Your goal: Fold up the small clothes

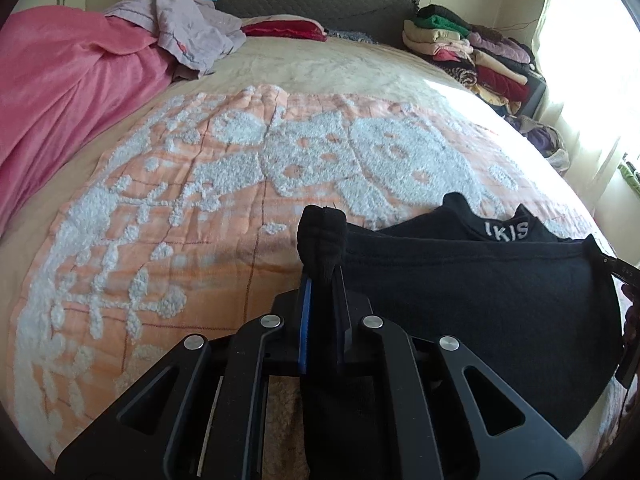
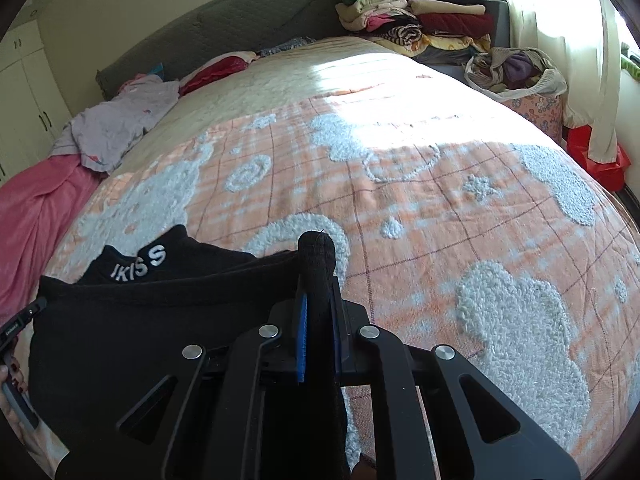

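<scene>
**Black garment pinched at both ends over the bed**

Left gripper: jaws narrow, clamped on a bunched corner of the black garment, which pokes out just past the fingertips. From there the cloth stretches taut to the right of the jaws, its white-lettered band lying just beyond the taut edge. Pink blanket well off to the left; orange-and-white bedspread below and ahead.

Right gripper: jaws likewise narrow, holding the opposite bunched corner of the garment. Cloth spreads left of these jaws, lettered band beyond. Stack of folded clothes far ahead, to the right; bedspread under and ahead.
</scene>
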{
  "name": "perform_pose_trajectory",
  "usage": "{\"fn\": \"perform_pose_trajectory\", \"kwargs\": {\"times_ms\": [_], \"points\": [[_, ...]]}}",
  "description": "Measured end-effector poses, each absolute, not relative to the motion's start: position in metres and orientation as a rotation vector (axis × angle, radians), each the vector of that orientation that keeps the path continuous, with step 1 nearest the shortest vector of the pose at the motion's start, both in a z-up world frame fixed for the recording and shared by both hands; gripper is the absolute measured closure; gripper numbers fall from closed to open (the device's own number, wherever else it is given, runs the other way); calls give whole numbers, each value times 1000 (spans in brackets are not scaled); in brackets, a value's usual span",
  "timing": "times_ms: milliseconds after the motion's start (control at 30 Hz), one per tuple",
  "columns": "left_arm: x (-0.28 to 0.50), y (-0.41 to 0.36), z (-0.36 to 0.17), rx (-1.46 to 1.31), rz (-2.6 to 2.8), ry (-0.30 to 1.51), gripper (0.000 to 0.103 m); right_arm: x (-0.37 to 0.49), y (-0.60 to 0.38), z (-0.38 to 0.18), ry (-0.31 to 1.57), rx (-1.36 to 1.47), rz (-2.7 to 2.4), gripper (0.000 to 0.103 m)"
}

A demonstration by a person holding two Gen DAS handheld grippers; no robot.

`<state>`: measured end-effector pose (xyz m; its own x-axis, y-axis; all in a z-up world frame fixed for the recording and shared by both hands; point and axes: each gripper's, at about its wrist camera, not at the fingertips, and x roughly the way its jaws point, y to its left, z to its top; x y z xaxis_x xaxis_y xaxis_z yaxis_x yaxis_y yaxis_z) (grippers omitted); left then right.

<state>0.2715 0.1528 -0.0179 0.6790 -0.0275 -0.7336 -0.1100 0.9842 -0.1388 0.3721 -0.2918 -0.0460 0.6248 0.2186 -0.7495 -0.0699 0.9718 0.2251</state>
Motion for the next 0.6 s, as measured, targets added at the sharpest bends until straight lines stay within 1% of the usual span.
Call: {"fn": "perform_pose_trajectory", "kwargs": {"times_ms": [133, 233, 400, 467, 500, 567, 600], "points": [[272, 153, -27, -169, 60, 844, 99, 369, -287, -48, 880, 132, 124, 90], [271, 151, -23, -149, 67, 842, 98, 366, -284, -46, 880, 93, 96, 84], [268, 149, -20, -134, 78, 853, 94, 355, -290, -41, 876, 105, 93, 77], [266, 150, -19, -135, 83, 858, 92, 348, -295, -38, 876, 122, 93, 67], [265, 150, -18, -135, 85, 858, 92, 345, -296, -35, 876, 131, 100, 65], [262, 150, -17, -132, 87, 859, 92, 336, -299, -30, 871, 137, 111, 55], [261, 150, -16, -134, 88, 859, 91, 331, -300, -27, 864, 135, 111, 53]]}}
